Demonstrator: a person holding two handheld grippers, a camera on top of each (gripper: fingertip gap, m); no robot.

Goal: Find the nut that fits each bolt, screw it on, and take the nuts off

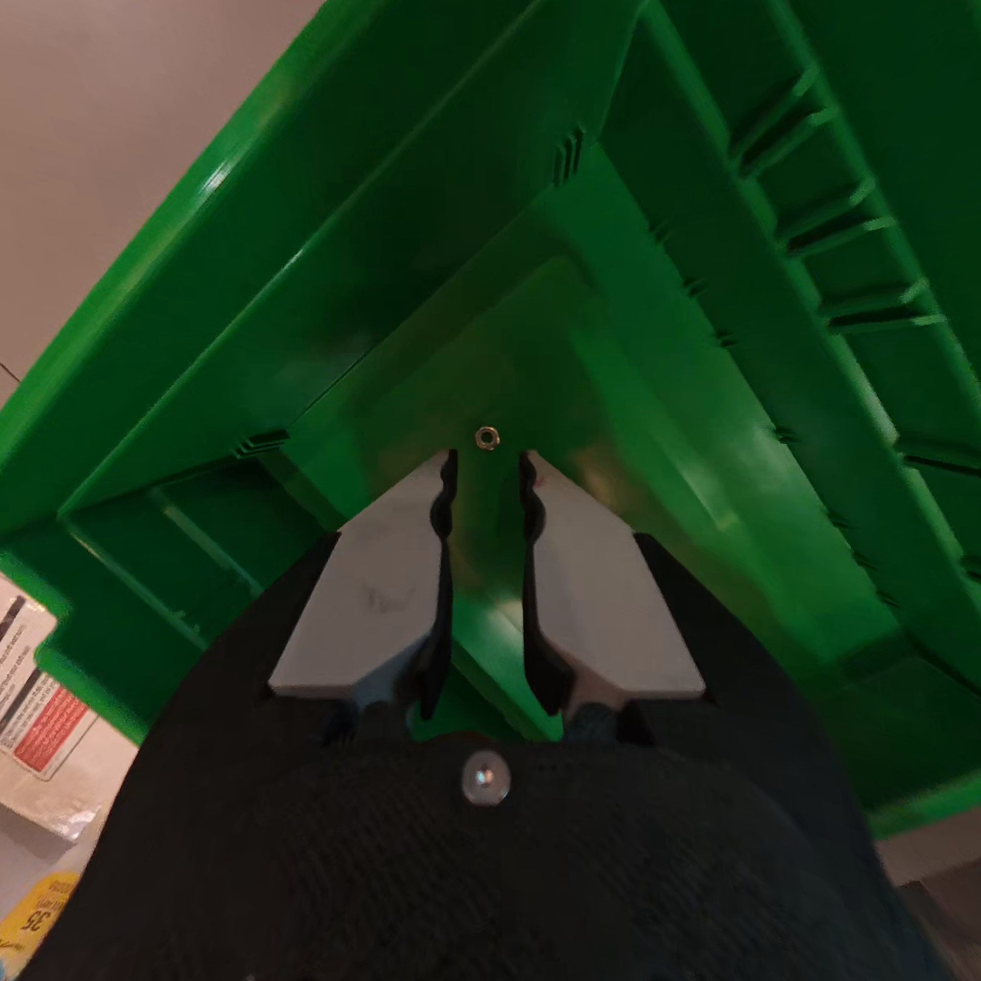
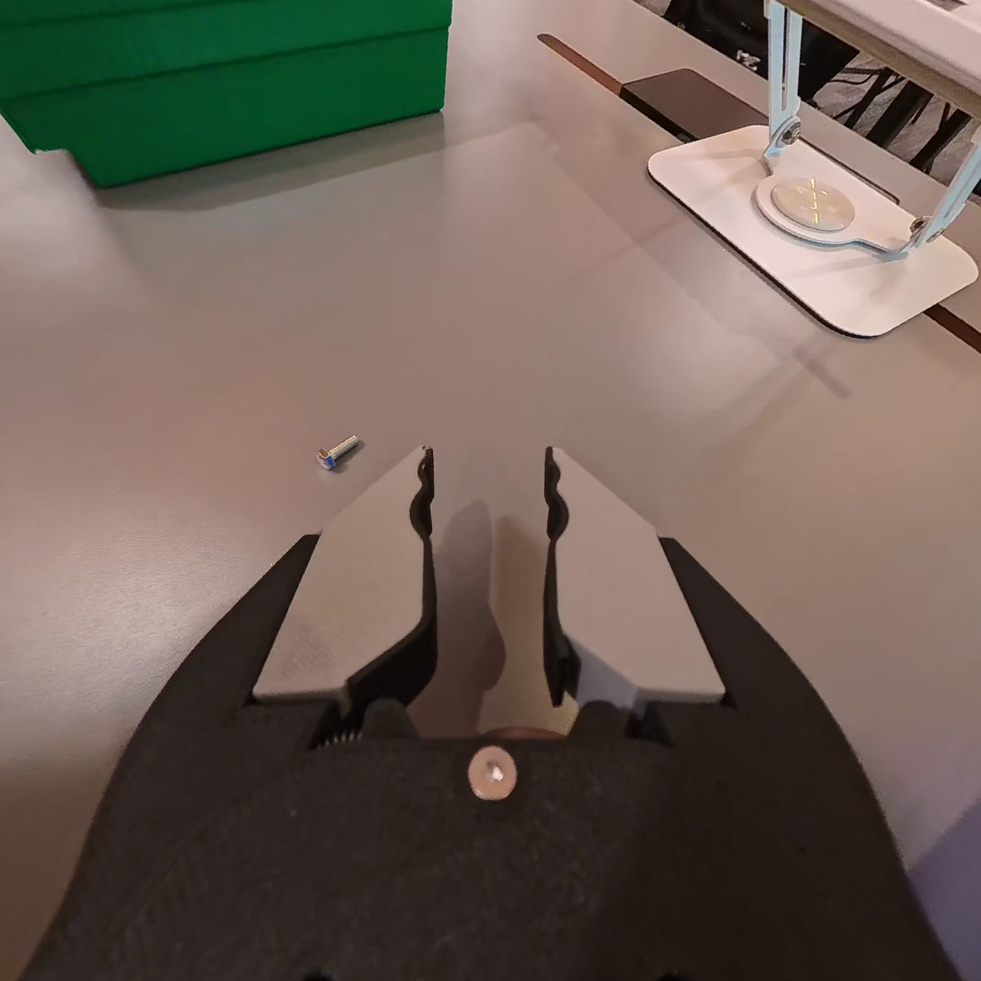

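In the left wrist view, a small metal nut lies flat on the floor of a green plastic bin. My left gripper reaches into the bin, open and empty, its tips just short of the nut on either side. In the right wrist view, a small silver bolt with a blue mark under its head lies on the grey table, just left of my fingertips. My right gripper is open and empty, low over the table.
The green bin stands at the table's far left in the right wrist view. A white stand base with light-blue struts sits at the far right. Printed packets lie left of the bin in the left wrist view. Spacing between my two grippers at the tips: around 45 cm. To reach the small silver bolt in a straight line is about 7 cm for my right fingers, about 40 cm for my left.
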